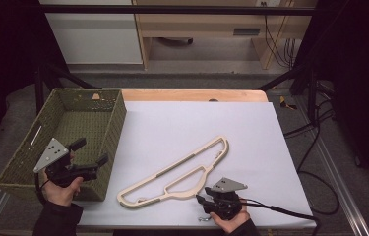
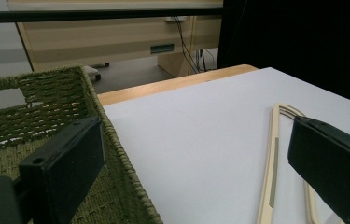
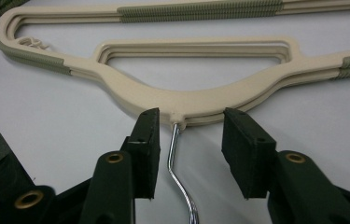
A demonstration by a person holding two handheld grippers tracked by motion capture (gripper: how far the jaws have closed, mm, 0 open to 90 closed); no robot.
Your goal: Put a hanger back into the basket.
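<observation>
A cream plastic hanger [image 1: 179, 163] with grey grip strips lies flat and slantwise on the white sheet [image 1: 197, 118]. In the right gripper view its body [image 3: 196, 100] runs across just beyond the jaws, and its chrome hook [image 3: 175, 154] comes back between them. My right gripper [image 1: 202, 200] is low at the sheet's front edge, its jaws [image 3: 191, 122] apart on either side of the hook's stem, neither pad touching it. My left gripper [image 1: 92, 151] hovers open over the near right wall of the green woven basket [image 1: 115, 123], nothing between its jaws [image 2: 193, 140]. The hanger's end [image 2: 273, 163] lies to its right.
The basket [image 2: 51, 88] stands at the table's left, with nothing visible inside. Bare sheet stretches beyond the hanger to the wooden table edge [image 1: 192, 95]. A black cable [image 1: 280, 210] trails right from the right gripper. Black frame bars and floor cables [image 1: 315, 142] flank the table.
</observation>
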